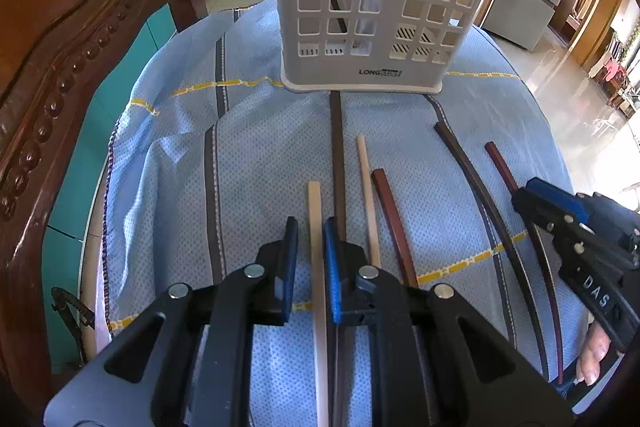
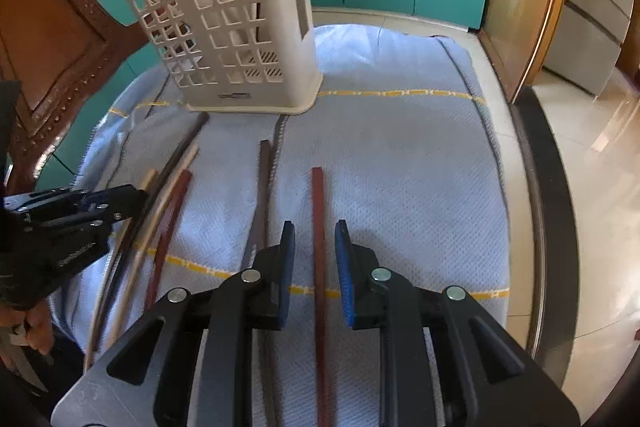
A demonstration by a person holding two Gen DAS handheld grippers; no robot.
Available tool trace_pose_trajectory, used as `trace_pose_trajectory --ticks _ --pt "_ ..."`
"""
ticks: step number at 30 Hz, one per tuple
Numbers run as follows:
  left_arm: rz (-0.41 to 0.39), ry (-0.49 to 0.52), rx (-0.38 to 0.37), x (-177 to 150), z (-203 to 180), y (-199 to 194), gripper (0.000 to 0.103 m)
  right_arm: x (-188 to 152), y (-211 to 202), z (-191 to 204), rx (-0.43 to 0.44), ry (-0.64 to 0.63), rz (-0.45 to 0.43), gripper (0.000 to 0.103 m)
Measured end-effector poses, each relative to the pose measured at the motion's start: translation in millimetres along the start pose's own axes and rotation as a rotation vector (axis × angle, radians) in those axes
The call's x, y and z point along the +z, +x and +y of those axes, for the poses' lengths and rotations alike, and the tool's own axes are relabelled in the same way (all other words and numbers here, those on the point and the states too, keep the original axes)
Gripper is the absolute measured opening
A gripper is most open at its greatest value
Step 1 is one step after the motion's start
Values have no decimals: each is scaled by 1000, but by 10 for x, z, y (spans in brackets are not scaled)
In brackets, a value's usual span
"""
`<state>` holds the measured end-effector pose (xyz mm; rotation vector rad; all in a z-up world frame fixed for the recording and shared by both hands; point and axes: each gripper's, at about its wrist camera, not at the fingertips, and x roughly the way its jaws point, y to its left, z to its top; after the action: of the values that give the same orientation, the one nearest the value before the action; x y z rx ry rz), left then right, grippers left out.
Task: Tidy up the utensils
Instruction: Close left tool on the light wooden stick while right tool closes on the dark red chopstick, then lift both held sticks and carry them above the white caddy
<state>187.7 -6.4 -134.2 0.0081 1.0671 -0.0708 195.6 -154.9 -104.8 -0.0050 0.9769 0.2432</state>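
Chopsticks lie side by side on the blue cloth (image 1: 248,155) covering my bench, all short of the white holder (image 1: 380,7) standing upright at the far end. Through my left wrist camera, the left gripper (image 1: 311,239) has its fingers (image 1: 291,243) narrowly spread around the pale chopstick (image 1: 314,219), but I cannot tell whether the pads press on it. A dark chopstick (image 1: 337,147) runs just beside it, up to the holder's base. My right gripper (image 1: 560,211) sits at the right, over another reddish stick.

Through my right wrist camera, the right gripper (image 2: 314,243) has its fingers (image 2: 342,247) apart, the red-brown chopstick (image 2: 318,227) lying loose between them on the cloth. My left gripper (image 2: 100,203) shows at the left edge.
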Motion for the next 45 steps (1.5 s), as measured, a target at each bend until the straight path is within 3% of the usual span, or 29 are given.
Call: trace_pose_trajectory --ticks 3,5,6,10,20,22,29,35,38,42,45 --pt "-5 14 9 19 -6 12 15 -6 83 36 -39 -31 6 19" --pt "-6 23 13 34 2 24 13 -4 110 84 -44 -60 4 6" --pt "-8 27 11 42 -15 23 8 -6 114 87 -30 -54 6 6" --pt "-52 42 27 54 -83 -74 7 7 -59 142 -15 -66 -69 6" --pt "-450 26 -64 115 -32 -1649 7 70 -1678 -10 181 -17 -538 6" --pt "-530 39 -65 157 -13 -1971 7 136 -1928 13 186 -27 -623 6" --pt "-736 -68 -122 678 161 -2534 7 712 -2340 38 229 -18 -853 6" --pt "-898 -225 -177 1020 322 -2708 7 1105 -2273 159 195 -24 -932 6" --pt "-937 -248 -137 1105 355 -2639 7 1246 -2100 164 196 -7 -942 6" --pt "-916 -247 -81 1231 304 -2421 7 1369 -1816 232 138 -28 -903 6" --pt "-856 -202 -42 1289 212 -2205 7 1361 -1616 269 136 -48 -840 6"
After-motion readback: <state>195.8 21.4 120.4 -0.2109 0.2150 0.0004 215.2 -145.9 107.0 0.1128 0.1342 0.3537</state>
